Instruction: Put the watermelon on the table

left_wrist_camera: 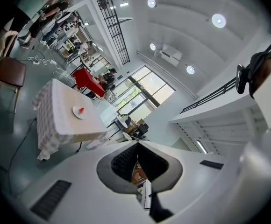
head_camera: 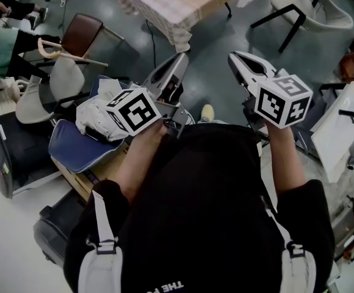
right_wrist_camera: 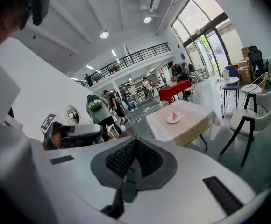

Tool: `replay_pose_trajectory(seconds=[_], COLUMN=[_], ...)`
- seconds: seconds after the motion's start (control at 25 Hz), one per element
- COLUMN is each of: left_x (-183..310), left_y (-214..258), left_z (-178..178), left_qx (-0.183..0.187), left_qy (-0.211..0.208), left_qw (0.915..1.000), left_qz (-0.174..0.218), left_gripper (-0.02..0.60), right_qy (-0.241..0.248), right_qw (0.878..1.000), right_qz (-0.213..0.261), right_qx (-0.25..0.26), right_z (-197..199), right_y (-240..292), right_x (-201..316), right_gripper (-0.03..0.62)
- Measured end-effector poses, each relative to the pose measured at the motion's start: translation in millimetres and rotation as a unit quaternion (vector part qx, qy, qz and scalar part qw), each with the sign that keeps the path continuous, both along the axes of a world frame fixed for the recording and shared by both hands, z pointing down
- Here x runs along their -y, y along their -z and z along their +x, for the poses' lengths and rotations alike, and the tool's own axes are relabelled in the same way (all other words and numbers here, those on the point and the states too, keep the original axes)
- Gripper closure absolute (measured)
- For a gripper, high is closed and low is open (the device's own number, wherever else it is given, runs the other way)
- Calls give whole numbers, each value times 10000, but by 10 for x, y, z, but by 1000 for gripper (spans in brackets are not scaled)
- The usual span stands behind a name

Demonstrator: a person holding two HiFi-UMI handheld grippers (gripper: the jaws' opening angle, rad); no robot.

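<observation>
Left tongs [head_camera: 180, 58] and right tongs [head_camera: 233, 56] are both shut, empty. Beyond, a red watermelon wedge [right_wrist_camera: 174, 115] sits on a white plate [right_wrist_camera: 169, 120] atop the cloth-covered worktop [right_wrist_camera: 191, 125].

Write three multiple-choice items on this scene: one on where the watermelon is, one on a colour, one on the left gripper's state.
1. Where is the watermelon slice?
A. on the floor
B. on a plate on the table
C. on a chair

2. What colour is the plate?
A. white
B. blue
C. black

3. How do the left gripper's jaws stand?
A. wide apart
B. shut on the slice
C. shut, empty

Answers: B, the slice sits on the plate on the clothed table; A, the plate shows white; C, the jaws meet with nothing between them.
</observation>
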State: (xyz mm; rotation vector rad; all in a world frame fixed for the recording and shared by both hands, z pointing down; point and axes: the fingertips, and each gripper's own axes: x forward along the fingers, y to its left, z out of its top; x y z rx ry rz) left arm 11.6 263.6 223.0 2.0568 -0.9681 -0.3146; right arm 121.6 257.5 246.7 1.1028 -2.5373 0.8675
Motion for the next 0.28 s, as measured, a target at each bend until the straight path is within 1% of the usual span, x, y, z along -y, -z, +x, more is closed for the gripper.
replay_pose_trajectory(seconds=[0.28], left_x=[-61], left_y=[-28], left_z=[9], left_qx=[-20], left_qy=[-11], left_qw=[10000], left_qz=[-11], left_gripper=[571], right_qy=[37], right_qw=[10000], right_qz=[11], right_qx=[-27], right_z=[-10], right_y=[-13], right_x=[-58], right_gripper=[583])
